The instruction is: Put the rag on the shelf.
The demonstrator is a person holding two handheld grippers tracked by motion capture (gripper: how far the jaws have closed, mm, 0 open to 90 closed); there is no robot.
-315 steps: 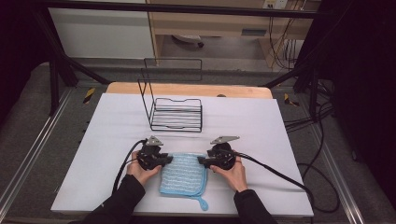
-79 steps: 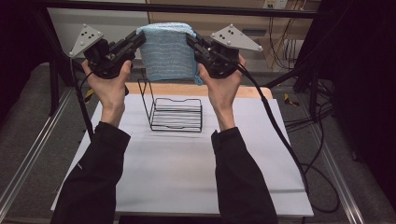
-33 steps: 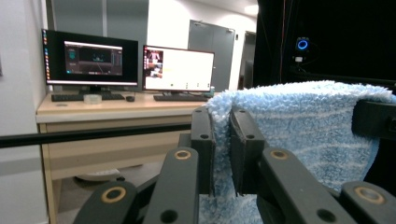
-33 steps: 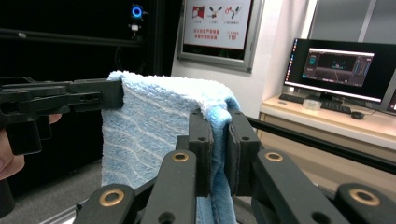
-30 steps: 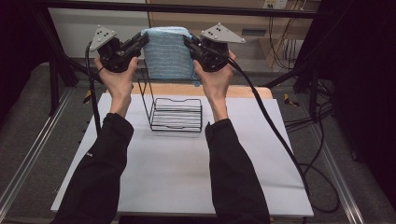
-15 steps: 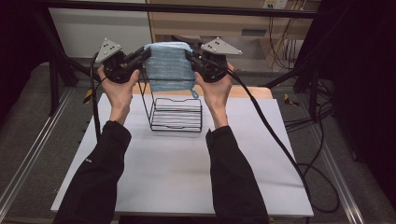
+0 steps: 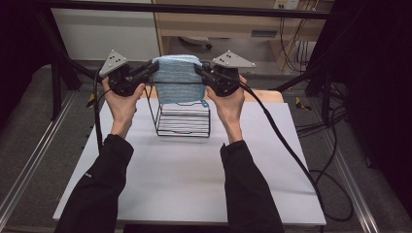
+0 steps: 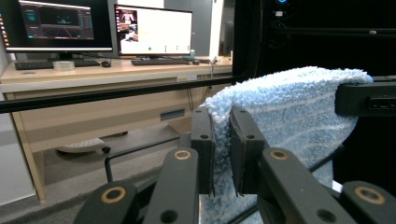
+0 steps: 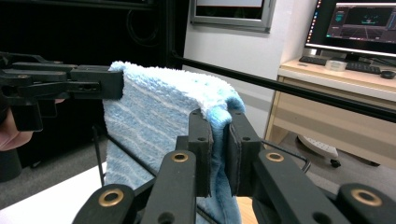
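Note:
A light blue towel (image 7: pixel 176 80) hangs folded between my two grippers, held up over the black wire rack (image 7: pixel 183 116) at the back of the white table. My left gripper (image 7: pixel 154 68) is shut on the towel's left top corner, my right gripper (image 7: pixel 198 69) on its right top corner. In the left gripper view the towel (image 8: pixel 289 112) is pinched by the left gripper (image 8: pixel 221 140), and its far corner is in the other gripper's jaws. In the right gripper view the right gripper (image 9: pixel 218 140) clamps the towel (image 9: pixel 149 116). The towel's lower edge hangs down to the rack's tall back frame.
The white table (image 7: pixel 184 179) lies under my forearms. Black frame bars cross above the far side of the table. Behind it stands a wooden desk (image 8: pixel 93 74) with monitors (image 8: pixel 154 30) and a keyboard. Cables (image 7: pixel 291 155) trail down the right side of the table.
Both grippers have come down with the towel stretched between them, from high above the rack to just over it. The towel's lower edge has reached the rack's top.

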